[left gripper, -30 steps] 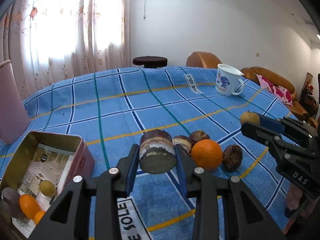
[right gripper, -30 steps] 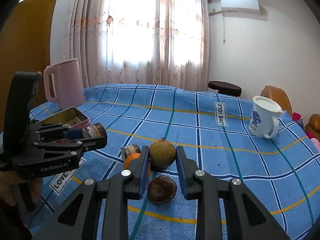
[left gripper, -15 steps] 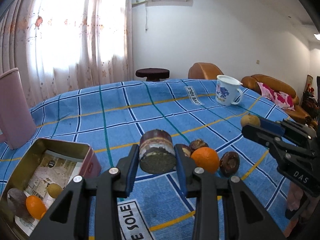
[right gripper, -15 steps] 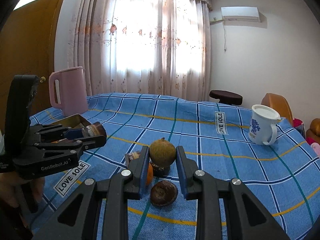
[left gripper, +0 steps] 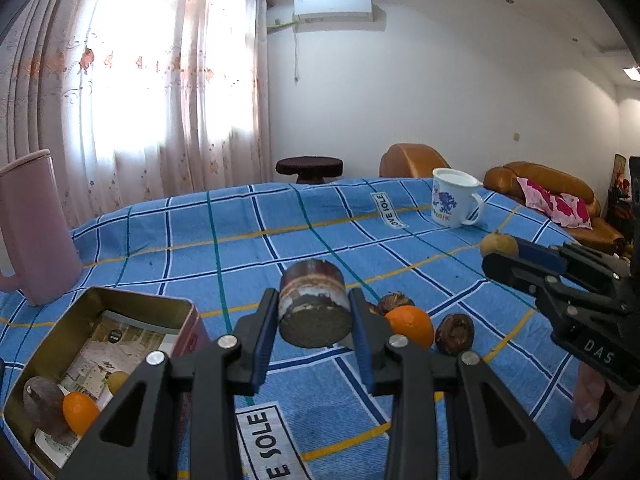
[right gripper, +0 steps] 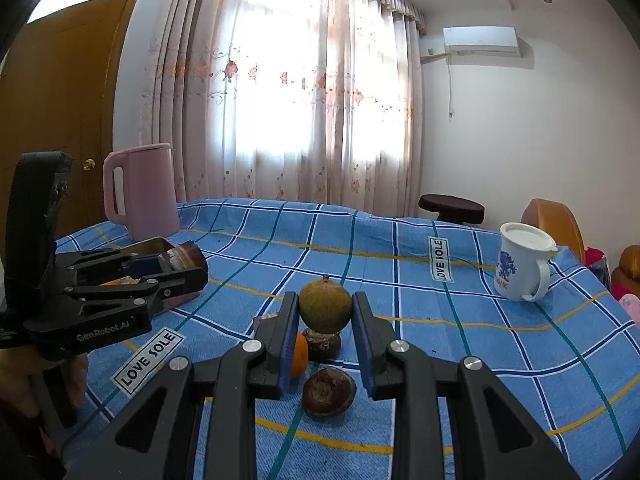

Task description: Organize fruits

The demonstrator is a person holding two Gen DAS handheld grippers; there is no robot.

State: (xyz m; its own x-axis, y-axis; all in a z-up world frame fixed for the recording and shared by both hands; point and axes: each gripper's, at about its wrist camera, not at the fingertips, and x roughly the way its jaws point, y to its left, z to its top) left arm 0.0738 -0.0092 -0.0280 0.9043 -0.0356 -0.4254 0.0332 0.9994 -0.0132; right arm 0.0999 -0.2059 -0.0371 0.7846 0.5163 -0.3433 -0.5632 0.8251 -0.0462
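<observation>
My left gripper is shut on a dark brown cylindrical fruit piece, held above the blue checked cloth. My right gripper is shut on a round green-brown fruit, also lifted. Below them on the cloth lie an orange, a brown fruit and another brown one. An open tin box at the lower left of the left wrist view holds an orange, a dark fruit and a small yellowish fruit. The left gripper also shows at the left of the right wrist view.
A pink kettle stands left of the tin. A white mug with a blue print sits at the far right of the cloth. Behind the table are a dark round stool and brown sofa chairs.
The left wrist view has tilted up and moved a little; the tin box now sits closer and more to the right. Both grippers keep their fruits; the right has barely moved.
</observation>
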